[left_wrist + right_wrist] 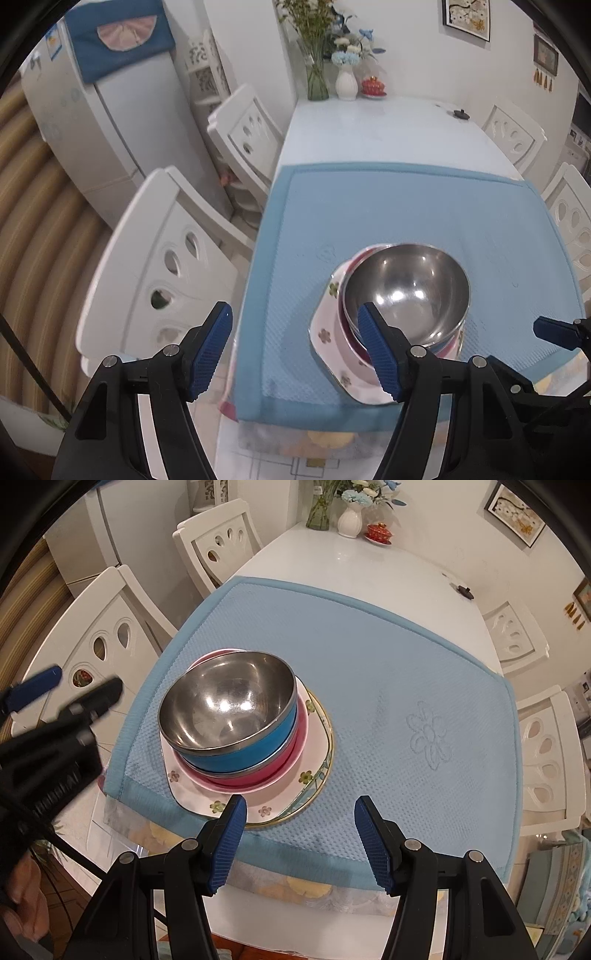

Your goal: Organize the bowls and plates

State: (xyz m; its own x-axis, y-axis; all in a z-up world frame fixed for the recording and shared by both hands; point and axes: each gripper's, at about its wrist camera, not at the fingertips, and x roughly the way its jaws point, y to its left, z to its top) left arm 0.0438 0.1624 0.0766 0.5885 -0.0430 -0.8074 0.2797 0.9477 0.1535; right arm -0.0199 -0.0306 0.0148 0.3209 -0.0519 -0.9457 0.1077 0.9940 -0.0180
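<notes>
Stack, blue bowl point(236, 738) nested in pink bowl point(291, 760) on floral plates point(314, 775), near mat point(406, 664) edge; left tongs point(295, 354) and right tongs point(299, 842) released, empty; a nudge risks toppling it off the bench point(369, 554).

No text to call here: the sticker on the fridge point(52, 41) is too blurred to read, and the wall pictures point(467, 16) carry no legible words.

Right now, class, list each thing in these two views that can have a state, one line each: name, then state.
blue bowl: upright, empty, nested in the pink bowl
pink bowl: upright, on the floral plate
floral plate: flat, stacked on a gold-rimmed plate
gold-rimmed plate: flat on the blue mat
left gripper: open, empty
right gripper: open, empty
</notes>
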